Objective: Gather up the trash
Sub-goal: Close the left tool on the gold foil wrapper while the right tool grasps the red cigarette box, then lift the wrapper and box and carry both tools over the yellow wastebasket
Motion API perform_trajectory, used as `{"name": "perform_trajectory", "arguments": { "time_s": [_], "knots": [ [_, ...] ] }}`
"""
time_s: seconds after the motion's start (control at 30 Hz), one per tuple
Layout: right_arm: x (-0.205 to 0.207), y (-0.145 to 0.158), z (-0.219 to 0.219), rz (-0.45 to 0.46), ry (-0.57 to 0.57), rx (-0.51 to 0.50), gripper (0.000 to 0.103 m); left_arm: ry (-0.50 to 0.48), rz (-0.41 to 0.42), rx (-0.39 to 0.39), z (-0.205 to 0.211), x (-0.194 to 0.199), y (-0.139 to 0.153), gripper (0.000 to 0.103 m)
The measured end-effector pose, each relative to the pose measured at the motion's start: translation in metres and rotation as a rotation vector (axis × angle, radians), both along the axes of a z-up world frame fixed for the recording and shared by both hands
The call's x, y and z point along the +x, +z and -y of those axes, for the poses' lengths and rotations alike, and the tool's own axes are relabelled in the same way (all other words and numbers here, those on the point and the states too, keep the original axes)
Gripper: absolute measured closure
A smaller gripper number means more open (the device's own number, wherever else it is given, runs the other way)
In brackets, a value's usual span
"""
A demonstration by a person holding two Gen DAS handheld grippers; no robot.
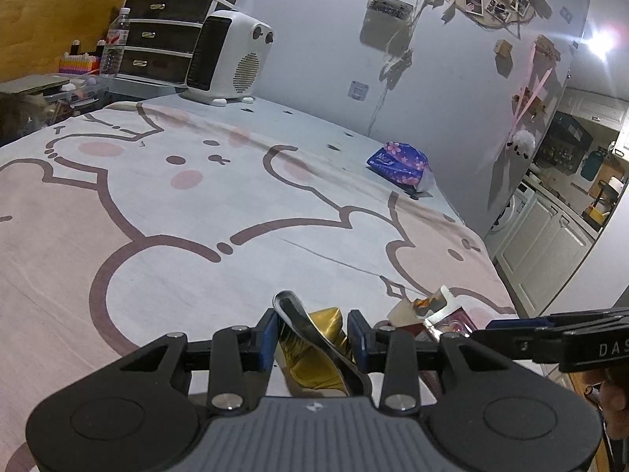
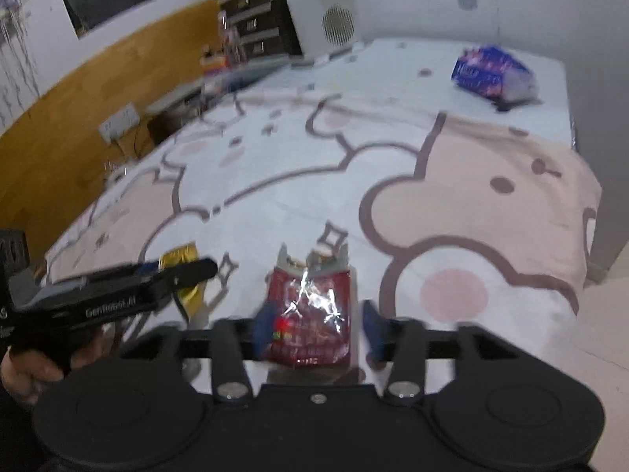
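Observation:
A gold foil wrapper (image 1: 314,348) with a dark silver edge lies on the bed between the blue pads of my left gripper (image 1: 312,336); the jaws stand open around it. A torn red snack packet (image 2: 310,310) lies between the pads of my right gripper (image 2: 318,328), whose jaws are open around it. The red packet also shows in the left wrist view (image 1: 436,312), with the right gripper (image 1: 550,334) beside it. The left gripper (image 2: 118,295) and gold wrapper (image 2: 181,259) show at the left of the right wrist view.
The bed (image 1: 177,212) has a pink and white bear-print cover. A blue floral tissue pack (image 1: 399,165) lies at its far right. A white heater (image 1: 232,59), a drawer unit (image 1: 161,35) and a water bottle (image 1: 114,45) stand at the far end.

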State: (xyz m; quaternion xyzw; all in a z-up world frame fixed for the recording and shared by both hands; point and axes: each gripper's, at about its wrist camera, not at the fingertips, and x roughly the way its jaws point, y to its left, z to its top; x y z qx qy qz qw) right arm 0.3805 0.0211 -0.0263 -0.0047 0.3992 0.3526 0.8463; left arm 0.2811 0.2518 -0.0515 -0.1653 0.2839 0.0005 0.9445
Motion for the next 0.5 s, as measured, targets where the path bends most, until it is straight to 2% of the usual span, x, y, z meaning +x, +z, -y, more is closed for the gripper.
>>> {"name": "perform_trajectory", "arguments": {
  "time_s": [0.03,0.1,0.23,0.27,0.33,0.37,0.5],
  "knots": [
    [-0.001,-0.001,-0.003,0.000,-0.002,0.005,0.036,0.002,0.000,-0.002,-0.001,0.000,0.000,0.064],
    [-0.001,-0.002,-0.013,0.002,0.001,0.009,0.024,0.004,0.000,-0.004,-0.001,0.000,0.000,0.064],
    [-0.007,-0.006,-0.039,0.062,0.026,-0.058,0.022,0.006,-0.010,-0.001,-0.002,0.000,0.001,0.064],
    [-0.009,-0.008,-0.045,0.076,0.024,-0.095,0.024,0.009,-0.015,0.000,-0.002,0.000,0.001,0.064],
    [-0.011,-0.012,-0.054,0.101,-0.002,-0.174,0.038,0.015,-0.032,0.006,-0.002,0.000,0.001,0.064],
    [-0.014,-0.014,-0.055,0.111,-0.020,-0.196,0.049,0.019,-0.041,0.009,-0.001,0.000,0.001,0.064],
    [-0.026,-0.013,-0.047,0.116,-0.040,-0.169,0.051,0.022,-0.054,0.030,0.004,-0.004,0.000,0.064]
  ]
}}
